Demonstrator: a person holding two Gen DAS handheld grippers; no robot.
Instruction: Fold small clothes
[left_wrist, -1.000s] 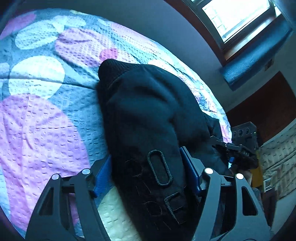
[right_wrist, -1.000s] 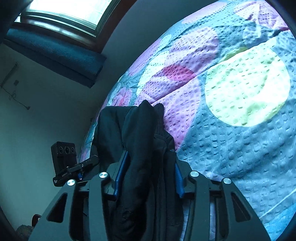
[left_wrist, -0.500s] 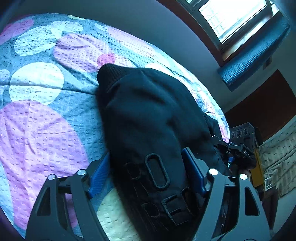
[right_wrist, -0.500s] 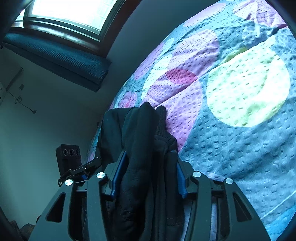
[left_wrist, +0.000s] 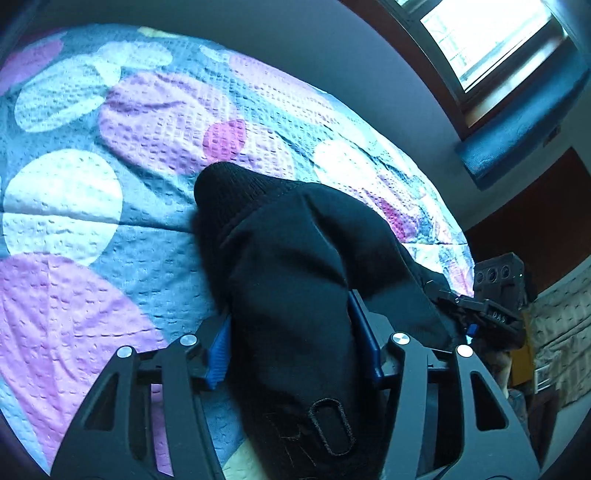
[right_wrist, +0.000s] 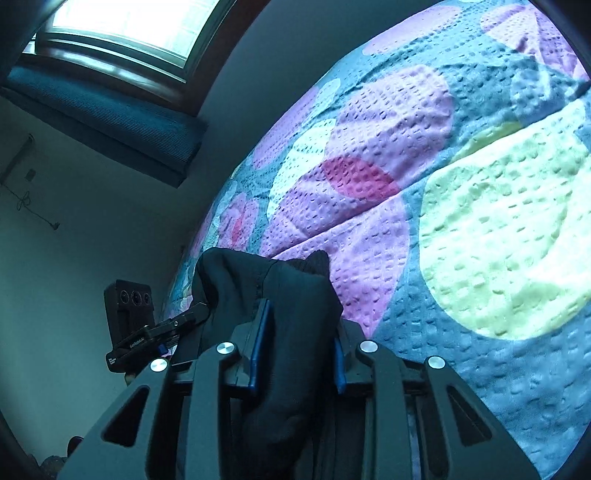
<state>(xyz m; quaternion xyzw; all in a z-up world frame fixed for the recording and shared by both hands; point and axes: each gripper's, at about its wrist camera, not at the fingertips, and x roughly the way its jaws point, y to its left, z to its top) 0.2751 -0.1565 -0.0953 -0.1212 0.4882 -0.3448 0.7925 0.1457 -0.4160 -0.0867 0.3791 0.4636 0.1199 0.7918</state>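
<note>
A small black garment (left_wrist: 295, 266) with stitched letters lies bunched on the flowered bedspread (left_wrist: 74, 184). My left gripper (left_wrist: 291, 354) is shut on one end of it, the thick cloth filling the gap between the blue pads (left_wrist: 218, 350). My right gripper (right_wrist: 297, 350) is shut on the other end of the same garment (right_wrist: 295, 295), which stands up in a fold between its pads. Each gripper shows at the edge of the other's view: the right one (left_wrist: 491, 314) and the left one (right_wrist: 147, 332).
The bedspread (right_wrist: 480, 221) stretches far ahead and to the sides of both grippers. A grey wall (left_wrist: 332, 55) and a window with a blue blind (right_wrist: 110, 107) lie beyond the bed's far edge. Dark furniture (left_wrist: 535, 206) stands at the right.
Both grippers have slid further along the garment, with more cloth bunched between the jaws. The left view has pulled back, so the stitched letters now sit lower in frame.
</note>
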